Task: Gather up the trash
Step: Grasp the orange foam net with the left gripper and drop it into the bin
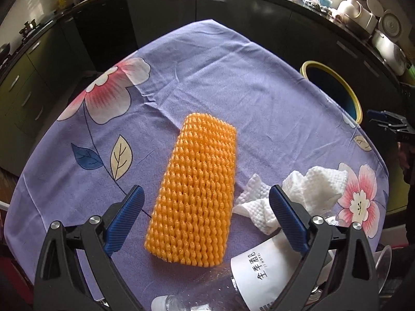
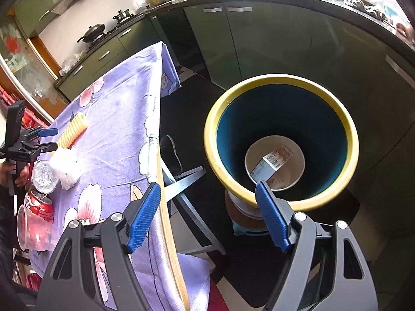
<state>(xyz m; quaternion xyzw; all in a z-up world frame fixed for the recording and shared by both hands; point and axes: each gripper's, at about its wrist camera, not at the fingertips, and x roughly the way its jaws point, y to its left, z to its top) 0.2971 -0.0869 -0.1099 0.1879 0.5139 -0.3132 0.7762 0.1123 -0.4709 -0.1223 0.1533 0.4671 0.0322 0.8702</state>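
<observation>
Foam fruit netting (image 1: 195,191), orange and ribbed, lies flat on the floral tablecloth (image 1: 207,77), between and just ahead of my left gripper (image 1: 206,220), whose jaws gape empty. I worry that closing here snags the crumpled paper towel (image 1: 298,197) touching the right finger, or nudges the clear plastic bottle (image 1: 233,285) beneath. My right gripper (image 2: 207,217) hangs released and empty over the yellow-rimmed bin (image 2: 281,83), where a carton already sits.
</observation>
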